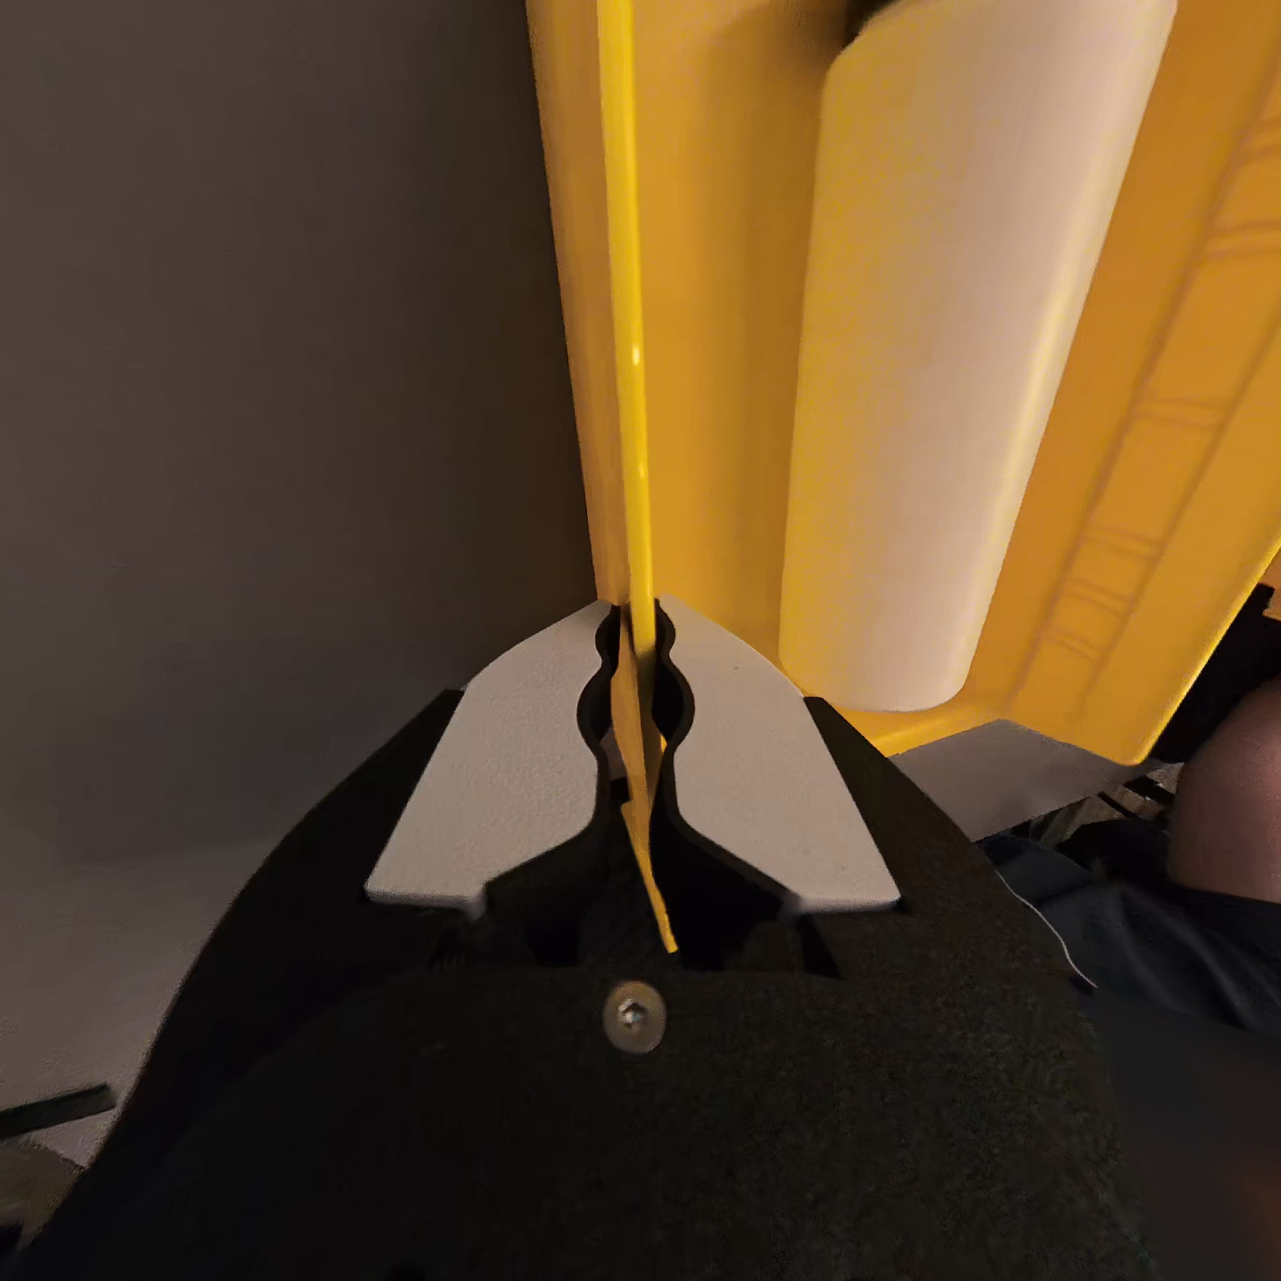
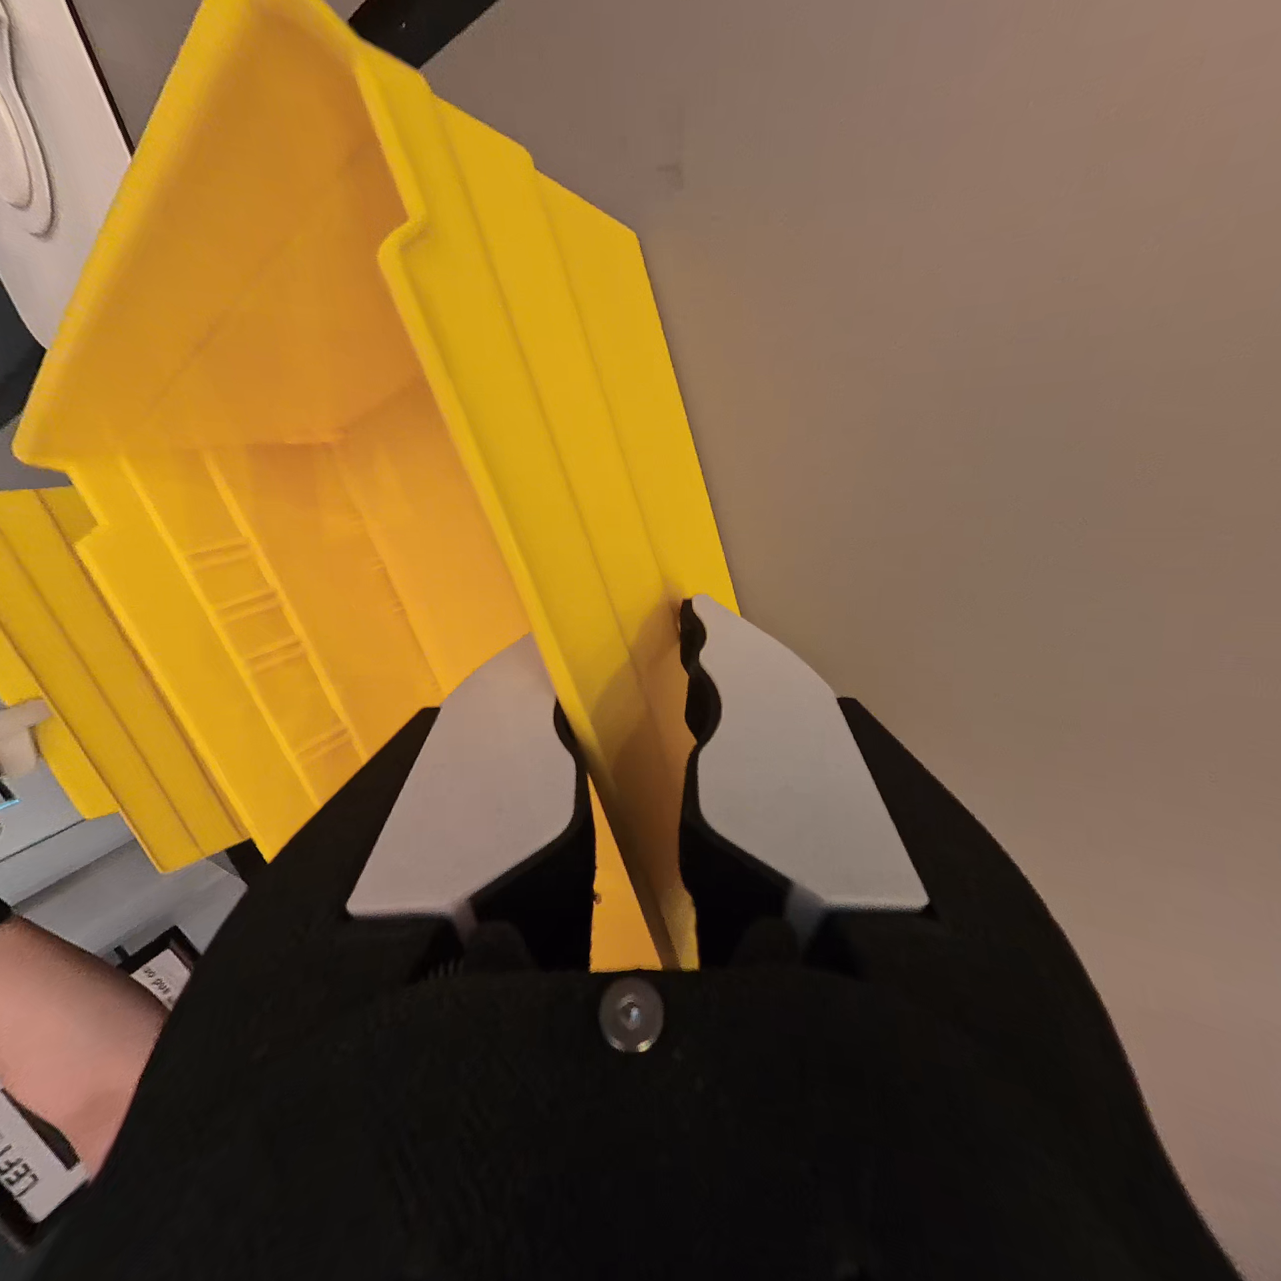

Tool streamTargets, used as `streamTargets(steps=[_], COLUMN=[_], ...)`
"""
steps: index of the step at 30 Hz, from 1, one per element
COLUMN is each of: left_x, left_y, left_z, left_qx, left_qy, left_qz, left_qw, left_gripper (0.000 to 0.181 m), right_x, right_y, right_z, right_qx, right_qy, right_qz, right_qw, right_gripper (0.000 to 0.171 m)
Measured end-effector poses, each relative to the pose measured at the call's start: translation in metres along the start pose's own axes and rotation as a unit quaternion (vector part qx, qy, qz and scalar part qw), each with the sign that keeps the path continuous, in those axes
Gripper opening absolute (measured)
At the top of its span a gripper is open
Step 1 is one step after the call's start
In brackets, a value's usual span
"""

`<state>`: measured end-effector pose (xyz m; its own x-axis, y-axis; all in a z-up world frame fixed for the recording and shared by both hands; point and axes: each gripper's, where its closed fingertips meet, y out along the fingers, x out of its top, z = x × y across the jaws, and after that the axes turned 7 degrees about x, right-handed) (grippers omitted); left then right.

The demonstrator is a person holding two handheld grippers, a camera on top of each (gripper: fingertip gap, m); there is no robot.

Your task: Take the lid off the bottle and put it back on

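Left tool (image 1: 636,683) and right tool (image 2: 627,700), each clamping yellow bin (image 2: 277,416) wall

pale bottle (image 1: 970,360) inside yellow bin (image 2: 277,416)

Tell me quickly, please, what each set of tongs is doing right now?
Left tongs: closed on a thin wall edge of the yellow bin.
Right tongs: closed on another wall edge of the yellow bin.
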<state>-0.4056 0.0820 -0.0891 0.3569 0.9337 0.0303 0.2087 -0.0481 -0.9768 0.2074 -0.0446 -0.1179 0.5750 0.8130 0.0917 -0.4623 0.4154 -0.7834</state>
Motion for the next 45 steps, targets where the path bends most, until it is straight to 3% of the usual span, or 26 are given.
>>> streamTargets(steps=[4,9,13,22,34,45], left_x=[-0.002,-0.003,-0.005,-0.006,-0.006,-0.004], left_y=[-0.001,-0.002,-0.002,-0.001,-0.001,-0.003], left_z=[0.004,0.004,0.005,0.006,0.006,0.013], left_qx=[-0.015,-0.034,-0.029,-0.019,-0.038,-0.041], left_qy=[-0.008,-0.015,-0.009,0.0,-0.002,-0.011], left_qz=[-0.011,-0.02,-0.02,-0.012,-0.013,-0.025], left_qw=[1.0,0.999,0.999,1.0,0.999,0.999], left_gripper=[0.007,0.009,0.009,0.008,0.01,0.009], right_x=[-0.023,-0.047,-0.045,-0.025,-0.019,-0.023], right_y=[-0.004,-0.021,-0.022,-0.006,-0.001,-0.001], right_z=[-0.001,-0.02,-0.022,-0.005,-0.001,0.001], right_qx=[0.002,-0.024,-0.048,-0.005,-0.028,-0.021], right_qy=[-0.069,-0.071,-0.08,-0.024,-0.164,-0.095], right_qz=[0.08,0.12,0.117,0.077,0.107,0.101], right_qw=[0.994,0.99,0.989,0.997,0.98,0.99], right_gripper=[0.024,0.02,0.017,0.018,0.019,0.02])
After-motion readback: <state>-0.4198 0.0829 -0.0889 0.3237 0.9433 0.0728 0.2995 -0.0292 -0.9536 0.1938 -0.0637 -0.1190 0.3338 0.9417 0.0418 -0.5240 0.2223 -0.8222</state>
